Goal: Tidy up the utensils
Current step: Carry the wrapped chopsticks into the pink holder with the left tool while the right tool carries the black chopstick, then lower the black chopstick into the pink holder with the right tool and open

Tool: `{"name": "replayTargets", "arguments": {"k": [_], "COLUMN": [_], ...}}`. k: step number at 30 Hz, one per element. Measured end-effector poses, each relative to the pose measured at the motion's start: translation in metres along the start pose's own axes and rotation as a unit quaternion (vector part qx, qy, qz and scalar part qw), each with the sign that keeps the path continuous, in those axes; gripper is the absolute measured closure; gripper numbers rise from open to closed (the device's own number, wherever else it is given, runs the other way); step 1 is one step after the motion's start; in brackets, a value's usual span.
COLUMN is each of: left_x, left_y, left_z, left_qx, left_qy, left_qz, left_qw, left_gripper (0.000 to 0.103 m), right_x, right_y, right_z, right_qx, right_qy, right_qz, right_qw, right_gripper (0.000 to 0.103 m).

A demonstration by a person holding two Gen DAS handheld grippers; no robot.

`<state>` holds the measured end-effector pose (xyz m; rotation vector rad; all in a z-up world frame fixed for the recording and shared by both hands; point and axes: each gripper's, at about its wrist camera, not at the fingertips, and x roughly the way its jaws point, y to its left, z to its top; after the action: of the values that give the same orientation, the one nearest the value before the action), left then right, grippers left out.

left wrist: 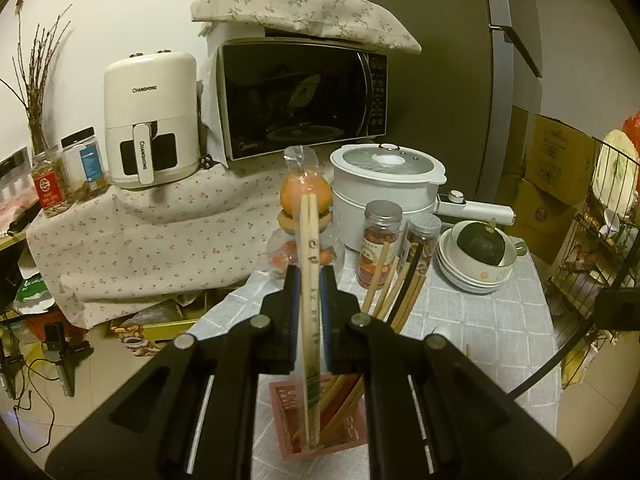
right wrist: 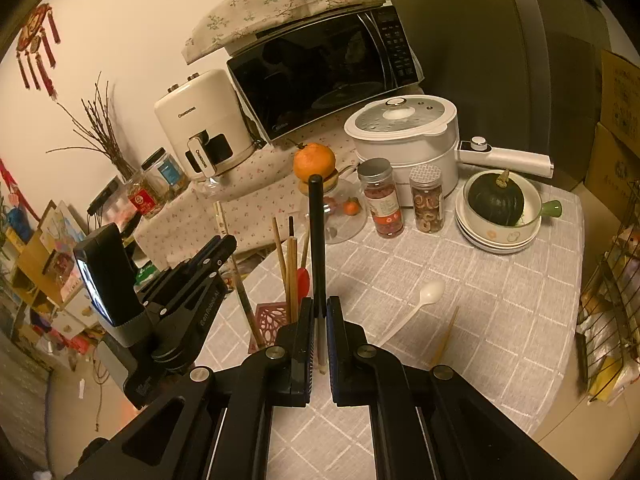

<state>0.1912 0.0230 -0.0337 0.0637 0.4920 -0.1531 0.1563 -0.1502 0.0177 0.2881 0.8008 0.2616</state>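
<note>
My left gripper [left wrist: 309,276] is shut on a pale wooden chopstick [left wrist: 309,256], held upright with its lower end inside the pink utensil holder [left wrist: 352,432]. Several chopsticks [left wrist: 396,292] stand in that holder. My right gripper [right wrist: 318,308] is shut on a black chopstick [right wrist: 317,240], held upright over the grey checked tablecloth [right wrist: 480,300]. In the right wrist view the left gripper [right wrist: 212,256] is to my left, above the pink holder [right wrist: 268,320] with its chopsticks [right wrist: 286,264]. A white plastic spoon [right wrist: 420,304] and one wooden chopstick [right wrist: 444,338] lie on the cloth to the right.
At the back stand a glass teapot [right wrist: 340,216] with an orange [right wrist: 314,162] on it, two spice jars [right wrist: 382,198], a white electric pot [right wrist: 404,136], stacked bowls [right wrist: 500,236] holding a dark squash [right wrist: 496,200], a microwave [right wrist: 324,68] and an air fryer [right wrist: 202,124]. A wire rack [right wrist: 612,288] stands at the right.
</note>
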Motion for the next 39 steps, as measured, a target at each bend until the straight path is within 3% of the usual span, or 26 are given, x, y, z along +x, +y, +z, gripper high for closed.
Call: {"name": "replayTargets", "arguments": {"k": [7, 16, 20, 24, 32, 39], "left_x": [-0.002, 0.016, 0.012, 0.002, -0.023, -0.03], "left_y": [-0.002, -0.007, -0.004, -0.001, 0.024, 0.043], "left_z": [-0.001, -0.009, -0.008, -0.006, -0.017, -0.039], "left_qx": [0.002, 0.001, -0.017, -0.025, -0.057, -0.064], "left_qy": [-0.006, 0.041, 0.044, 0.05, 0.101, 0.159], "left_qz": [0.004, -0.015, -0.023, -0.026, 0.003, 0.018], "left_qw": [1.0, 0.999, 0.9986, 0.9981, 0.9933, 0.985], "left_gripper": [0.092, 0.092, 0.077, 0.07, 0.043, 0.04], "right_x": [-0.003, -0.003, -0.004, -0.006, 0.0, 0.015], "right_y": [-0.001, 0.001, 0.002, 0.004, 0.018, 0.027], "right_z": [0.001, 0.001, 0.002, 0.004, 0.01, 0.014], "right_qx": [0.004, 0.006, 0.007, 0.008, 0.005, 0.013], "right_qy": [-0.005, -0.005, -0.008, -0.016, -0.035, -0.048], "right_qz": [0.002, 0.004, 0.004, 0.008, 0.025, 0.036], "right_qw": [1.0, 1.0, 1.0, 1.0, 0.999, 0.998], "right_gripper": [0.097, 0.097, 0.097, 0.097, 0.097, 0.097]}}
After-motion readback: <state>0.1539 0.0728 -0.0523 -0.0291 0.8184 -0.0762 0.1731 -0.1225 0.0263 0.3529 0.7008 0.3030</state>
